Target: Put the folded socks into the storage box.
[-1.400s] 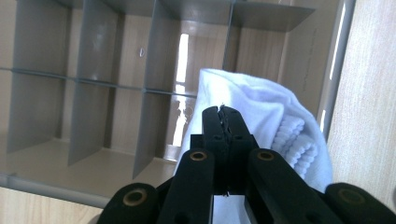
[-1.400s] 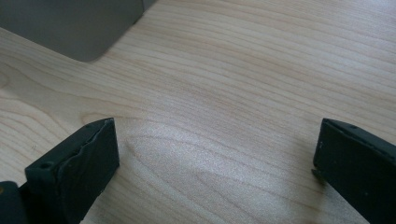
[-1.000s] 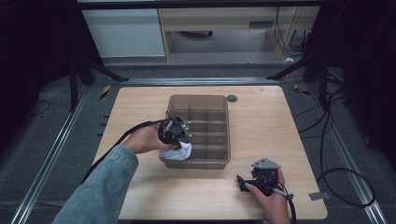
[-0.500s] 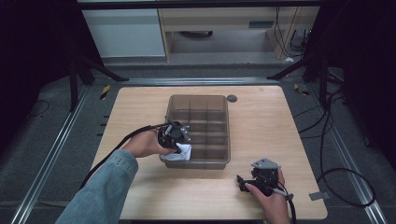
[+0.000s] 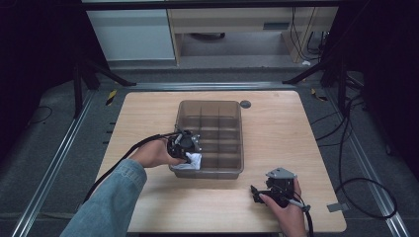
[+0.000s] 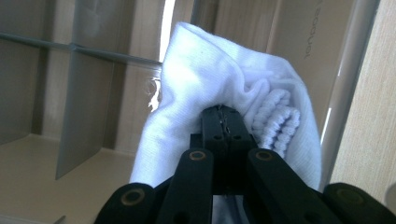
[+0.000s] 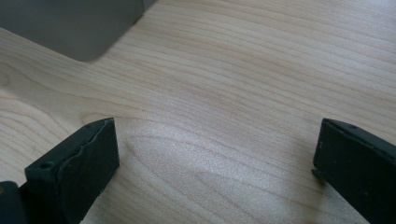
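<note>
A white sock (image 6: 224, 88) with a ribbed cuff is pinched in my left gripper (image 6: 223, 119), whose jaws are shut on its fabric. In the high view the left gripper (image 5: 190, 154) holds the sock (image 5: 191, 161) over the near left corner of a translucent grey divided bin (image 5: 237, 140). The bin's dividers (image 6: 74, 93) show behind the sock. My right gripper (image 5: 254, 193) rests low near the table's front right, and the right gripper (image 7: 215, 158) stands open over bare wood with nothing between its jaws.
The wooden table (image 5: 276, 128) carries the bin at its middle. A small dark round disc (image 5: 245, 104) lies by the bin's far right corner. The bin's corner (image 7: 74, 28) shows at the upper left of the right gripper view. Cables trail off both grippers.
The left gripper with the sock has shifted very slightly toward the bin's near left corner. The right gripper has stayed put.
</note>
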Available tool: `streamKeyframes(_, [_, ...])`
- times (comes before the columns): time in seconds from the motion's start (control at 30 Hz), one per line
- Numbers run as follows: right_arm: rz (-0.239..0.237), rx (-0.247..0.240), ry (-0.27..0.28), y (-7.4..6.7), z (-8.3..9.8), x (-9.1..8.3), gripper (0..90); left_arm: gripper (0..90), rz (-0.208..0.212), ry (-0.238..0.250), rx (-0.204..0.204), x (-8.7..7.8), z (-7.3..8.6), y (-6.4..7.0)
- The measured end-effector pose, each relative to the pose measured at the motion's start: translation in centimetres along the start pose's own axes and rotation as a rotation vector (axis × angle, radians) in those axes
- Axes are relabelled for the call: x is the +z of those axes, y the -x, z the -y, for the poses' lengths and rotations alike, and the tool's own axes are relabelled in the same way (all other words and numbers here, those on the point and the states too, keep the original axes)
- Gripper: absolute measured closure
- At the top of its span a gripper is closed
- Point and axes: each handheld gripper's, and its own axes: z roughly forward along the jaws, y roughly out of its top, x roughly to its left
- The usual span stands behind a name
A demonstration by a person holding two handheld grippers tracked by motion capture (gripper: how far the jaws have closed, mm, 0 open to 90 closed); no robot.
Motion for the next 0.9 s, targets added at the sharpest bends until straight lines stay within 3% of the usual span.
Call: streamKeyframes(0.9, [0.0, 0.0, 0.0, 0.0, 0.0, 0.0, 0.4, 89.8, 0.009, -0.054, -0.013, 1.3, -0.4, 0.0])
